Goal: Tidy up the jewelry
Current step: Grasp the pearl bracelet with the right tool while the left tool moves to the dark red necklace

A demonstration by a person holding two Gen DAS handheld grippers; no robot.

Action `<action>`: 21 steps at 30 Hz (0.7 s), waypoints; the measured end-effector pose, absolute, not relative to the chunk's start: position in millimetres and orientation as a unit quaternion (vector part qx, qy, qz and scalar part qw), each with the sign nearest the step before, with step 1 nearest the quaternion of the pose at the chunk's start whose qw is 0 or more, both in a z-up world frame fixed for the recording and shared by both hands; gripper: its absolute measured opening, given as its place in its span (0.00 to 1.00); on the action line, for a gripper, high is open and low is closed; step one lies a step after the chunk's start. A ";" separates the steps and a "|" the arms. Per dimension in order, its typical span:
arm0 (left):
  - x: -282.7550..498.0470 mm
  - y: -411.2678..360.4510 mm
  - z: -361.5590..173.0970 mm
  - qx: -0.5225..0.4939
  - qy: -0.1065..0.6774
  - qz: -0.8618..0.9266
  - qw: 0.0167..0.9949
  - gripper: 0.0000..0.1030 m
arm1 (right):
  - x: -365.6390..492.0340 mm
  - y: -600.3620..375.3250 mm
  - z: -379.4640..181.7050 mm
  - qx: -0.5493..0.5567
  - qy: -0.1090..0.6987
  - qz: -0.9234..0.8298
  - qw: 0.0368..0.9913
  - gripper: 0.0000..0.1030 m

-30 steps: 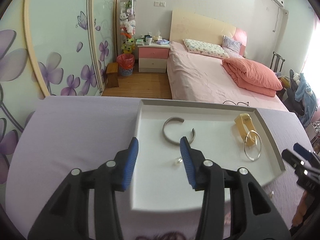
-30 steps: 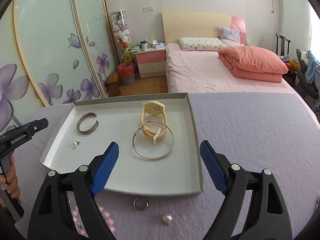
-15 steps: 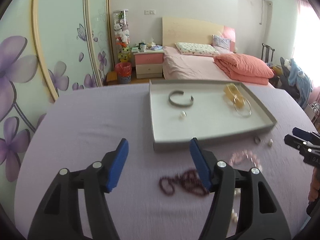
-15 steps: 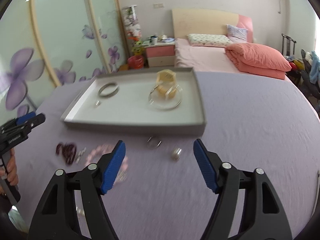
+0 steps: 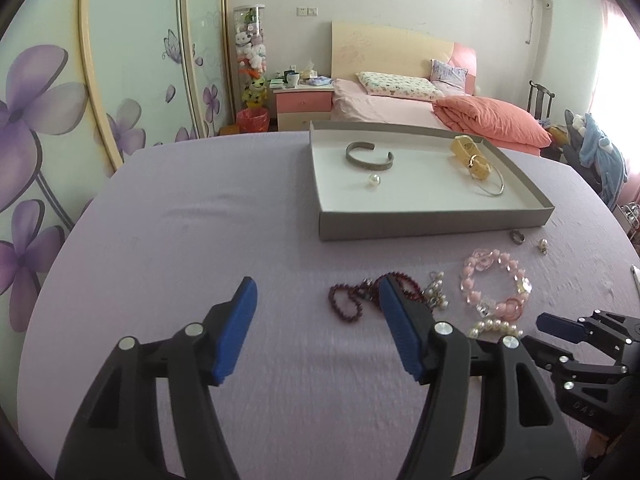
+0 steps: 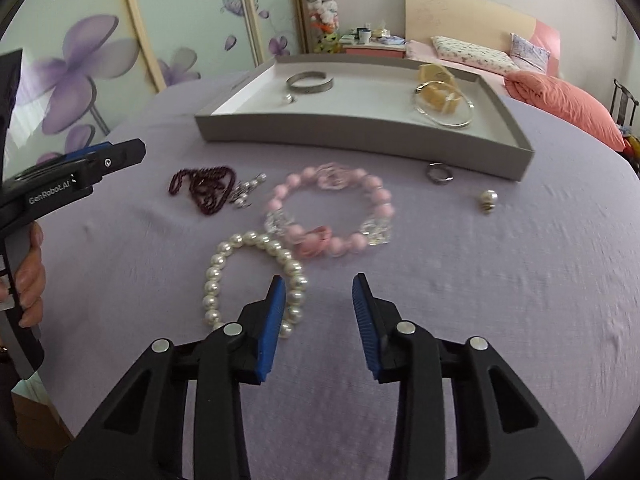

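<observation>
A grey tray [image 5: 432,222] [image 6: 360,130] on the purple table holds a silver cuff [image 5: 369,157], a pearl earring [image 5: 373,180], a yellow watch [image 5: 470,156] and a thin bangle [image 6: 444,114]. In front of it lie a dark red bead string [image 5: 360,294] [image 6: 206,186], a pink bead bracelet [image 5: 496,282] [image 6: 332,210], a white pearl bracelet [image 6: 252,276], a ring [image 6: 439,173] and a pearl stud [image 6: 488,200]. My left gripper [image 5: 316,328] is open and empty, left of the red beads. My right gripper [image 6: 320,320] is open and empty, its left finger over the pearl bracelet.
The round table wears a purple cloth [image 5: 180,220]. Behind it stand a pink bed [image 5: 400,108], a nightstand [image 5: 304,102] and sliding wardrobe doors with purple flowers [image 5: 52,120]. A small silver charm cluster [image 6: 246,192] lies beside the red beads.
Both grippers have pulled back from over the tray towards the table's near side. The loose jewelry in front of the tray has come into view. The right jaws are narrower.
</observation>
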State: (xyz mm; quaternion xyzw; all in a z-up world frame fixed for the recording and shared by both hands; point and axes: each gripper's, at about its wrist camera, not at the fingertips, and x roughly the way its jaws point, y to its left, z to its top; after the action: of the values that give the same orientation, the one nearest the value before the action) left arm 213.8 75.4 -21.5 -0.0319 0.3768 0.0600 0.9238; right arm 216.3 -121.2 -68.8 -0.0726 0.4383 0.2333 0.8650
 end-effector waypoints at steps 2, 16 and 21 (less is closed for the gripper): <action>212.1 75.4 -23.3 -0.032 0.380 0.060 0.922 0.62 | 213.0 -113.8 -70.4 -0.089 0.435 0.229 0.866 0.35; 215.4 53.5 -40.2 -0.003 0.395 0.026 0.918 0.81 | 203.2 -134.0 -70.2 -0.097 0.427 0.220 0.872 0.09; 225.4 41.5 -48.0 0.008 0.408 0.015 0.913 0.87 | 212.2 -167.1 -63.1 -0.066 0.423 0.188 0.884 0.09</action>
State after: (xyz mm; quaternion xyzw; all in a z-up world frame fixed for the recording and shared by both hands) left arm 225.4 41.5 -48.0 0.0077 0.4076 0.0148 0.9130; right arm 212.2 -167.1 -63.1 -0.0661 0.4228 0.1880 0.8840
